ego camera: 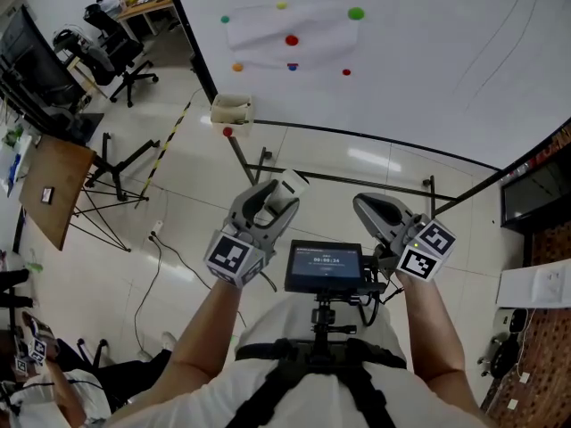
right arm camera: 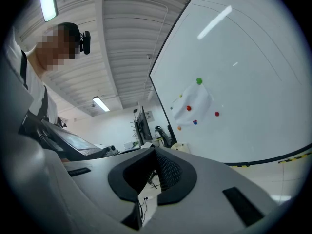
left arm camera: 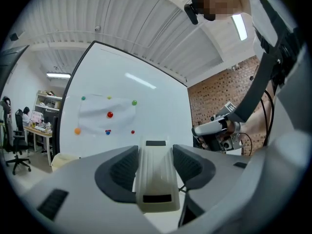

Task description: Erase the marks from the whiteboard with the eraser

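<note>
Cream eraser (left arm camera: pixel 155 179) clamped in my left tongs (left arm camera: pixel 156 152), right tongs (right arm camera: pixel 156 151) pinched empty; the whiteboard (ego camera: pixel 401 69) stood well ahead. Approach in hand, I judged; next, press it flat to the board.

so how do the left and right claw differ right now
The left claw is shut on the eraser; the right claw holds nothing.
The left claw's jaws stand apart by the eraser's width, while the right claw's jaws meet at their tips.
Both are held in front of the person, facing the whiteboard and short of it, neither touching it.
</note>
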